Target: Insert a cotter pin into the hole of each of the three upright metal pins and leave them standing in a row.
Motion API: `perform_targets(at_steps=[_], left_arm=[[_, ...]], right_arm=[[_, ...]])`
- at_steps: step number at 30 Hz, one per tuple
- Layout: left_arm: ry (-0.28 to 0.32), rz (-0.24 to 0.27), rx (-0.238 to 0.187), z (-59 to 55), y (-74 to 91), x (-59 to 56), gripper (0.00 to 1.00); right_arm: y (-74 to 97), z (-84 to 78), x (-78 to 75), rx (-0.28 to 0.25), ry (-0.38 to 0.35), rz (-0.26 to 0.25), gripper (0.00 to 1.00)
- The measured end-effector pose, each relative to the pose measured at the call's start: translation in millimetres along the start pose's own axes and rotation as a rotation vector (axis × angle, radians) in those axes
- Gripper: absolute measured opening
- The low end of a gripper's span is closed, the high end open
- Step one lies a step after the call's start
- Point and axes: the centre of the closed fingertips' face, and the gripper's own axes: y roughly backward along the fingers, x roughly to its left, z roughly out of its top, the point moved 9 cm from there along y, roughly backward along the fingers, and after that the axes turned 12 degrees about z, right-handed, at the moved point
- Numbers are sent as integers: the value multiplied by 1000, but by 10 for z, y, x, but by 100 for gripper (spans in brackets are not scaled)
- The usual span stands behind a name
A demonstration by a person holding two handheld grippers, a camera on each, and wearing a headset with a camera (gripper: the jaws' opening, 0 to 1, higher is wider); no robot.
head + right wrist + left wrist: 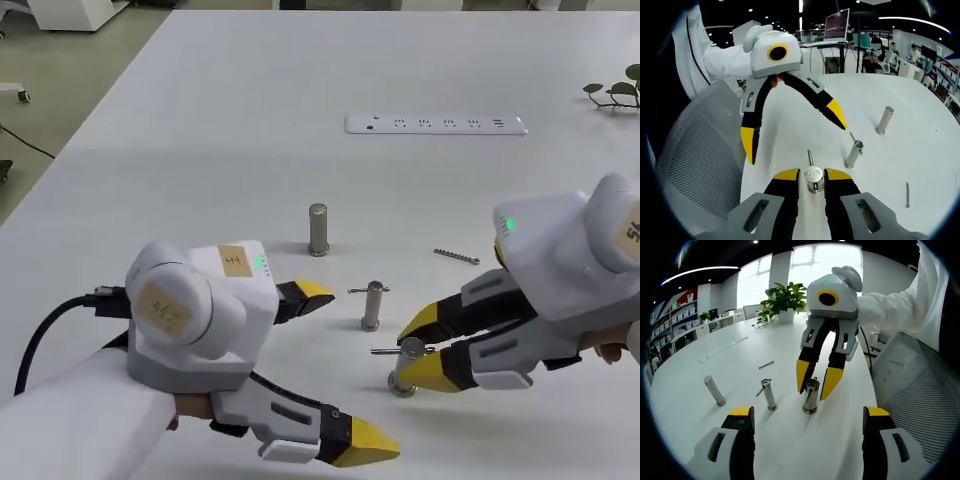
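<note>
Three metal pins stand upright in a diagonal row on the white bench (200, 150). The nearest metal pin (402, 372) has a cotter pin (385, 351) crossing its head. The middle metal pin (372, 308) carries a second cotter pin (362, 290) the same way. The far metal pin (318, 230) has nothing through its hole, so two of three look done.

The loose cotter pin (457, 257) lies flat on the bench, off to the right of the row, between it and the power strip (435, 124).

These parts will likely handle as small, stiff, smooth steel. Each upright pin stands on a narrow flanged foot, so a sideways nudge near the top could tip it. It is best gripped across the upper shaft, just below the hole. The loose cotter pin is thin wire, light and slippery, and it sits flush with the bench, so it may skate away from the tips. Pinching it near its looped end would leave the legs free to lead into the hole.

The right gripper (424, 348) has its jaws drawn narrow on either side of the nearest metal pin's head, with the tips against it as far as the right gripper view shows. How firmly they press I cannot tell. The left gripper (343, 366) holds nothing. Its jaws are spread wide and point at the row, with the nearest metal pin just ahead of the gap. The far metal pin and the loose cotter pin are well apart from both sets of jaws.
</note>
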Motion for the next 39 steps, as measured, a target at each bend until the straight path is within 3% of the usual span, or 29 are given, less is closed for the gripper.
perform_targets(at_steps=[15,23,29,33,39], left_arm=[[8,-1,33,-88,32,9,92],[17,1,36,-97,35,14,92],[27,14,40,-101,39,30,92],[30,22,43,-104,47,44,92],[54,35,68,-127,58,70,89]], right_arm=[[-24,-11,-27,27,32,-5,9],[16,-4,-50,89,93,11,8],[173,-76,-254,98,92,-31,8],[309,-134,-407,62,64,-67,8],[397,-166,-457,50,51,-93,8]])
